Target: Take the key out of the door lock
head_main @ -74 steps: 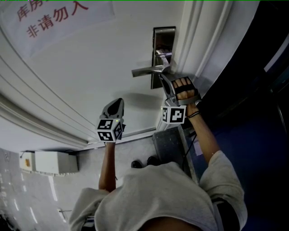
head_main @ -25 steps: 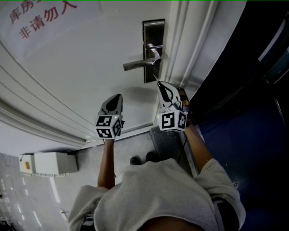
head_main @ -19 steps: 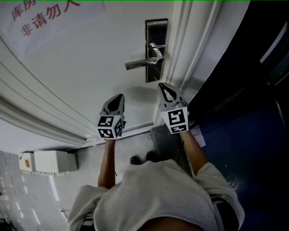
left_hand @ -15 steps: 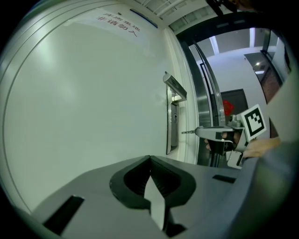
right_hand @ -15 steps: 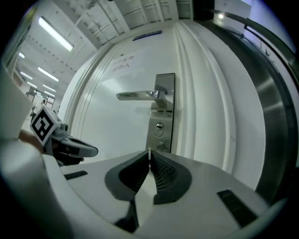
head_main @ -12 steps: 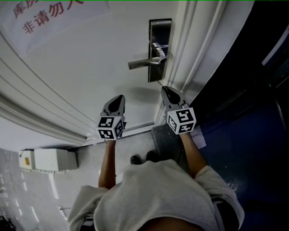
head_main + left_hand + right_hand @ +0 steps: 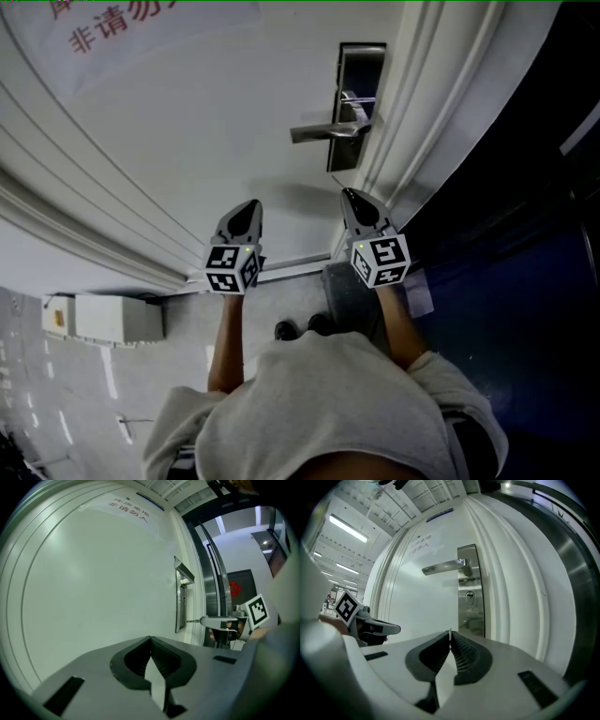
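The steel lock plate [image 7: 359, 66] with its lever handle [image 7: 323, 133] sits on the white door. Its keyhole [image 7: 469, 597] shows with nothing in it. My right gripper [image 7: 351, 195] hangs below the plate, apart from it, shut on the key [image 7: 192, 620]. The key shows as a thin metal pin sticking out of the jaw tips [image 7: 449, 632]; in the head view it is too small to make out. My left gripper [image 7: 248, 208] hovers to the left in front of the bare door panel, shut with nothing in it [image 7: 150, 639].
A paper sign with red characters [image 7: 141, 23] hangs on the door at upper left. The moulded door frame [image 7: 441, 103] runs along the right, with a dark opening beyond it. A white box [image 7: 103, 319] sits low at left. The person's shoes [image 7: 300, 328] stand by the threshold.
The right gripper has drawn back and down from the lock plate, where it was three seconds ago. The left gripper has stayed where it was.
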A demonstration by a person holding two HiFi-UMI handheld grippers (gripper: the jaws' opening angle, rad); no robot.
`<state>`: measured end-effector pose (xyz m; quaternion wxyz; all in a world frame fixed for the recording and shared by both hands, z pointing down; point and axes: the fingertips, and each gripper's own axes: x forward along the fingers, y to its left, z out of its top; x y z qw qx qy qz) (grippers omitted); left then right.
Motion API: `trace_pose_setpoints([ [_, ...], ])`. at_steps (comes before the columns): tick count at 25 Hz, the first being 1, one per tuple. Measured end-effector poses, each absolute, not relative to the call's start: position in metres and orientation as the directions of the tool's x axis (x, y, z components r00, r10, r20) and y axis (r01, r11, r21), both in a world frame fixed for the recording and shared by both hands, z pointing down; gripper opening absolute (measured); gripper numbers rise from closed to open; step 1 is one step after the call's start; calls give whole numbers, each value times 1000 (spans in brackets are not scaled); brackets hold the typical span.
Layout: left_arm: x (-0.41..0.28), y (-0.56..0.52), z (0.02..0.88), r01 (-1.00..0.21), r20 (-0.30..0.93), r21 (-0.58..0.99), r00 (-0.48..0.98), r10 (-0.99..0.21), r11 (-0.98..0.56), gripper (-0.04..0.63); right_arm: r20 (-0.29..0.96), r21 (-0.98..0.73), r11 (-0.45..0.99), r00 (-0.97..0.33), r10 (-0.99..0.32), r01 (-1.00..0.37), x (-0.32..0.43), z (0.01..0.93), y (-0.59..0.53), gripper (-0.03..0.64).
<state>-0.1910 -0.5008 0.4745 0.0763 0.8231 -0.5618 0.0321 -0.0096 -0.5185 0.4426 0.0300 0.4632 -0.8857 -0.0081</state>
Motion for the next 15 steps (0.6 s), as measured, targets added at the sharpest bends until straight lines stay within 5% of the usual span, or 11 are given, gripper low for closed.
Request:
trace_pose_setpoints([
  [15, -209, -495, 484, -940, 146, 101, 337, -930, -325, 18, 74, 78, 571, -566, -821, -817, -19, 455, -521, 29],
])
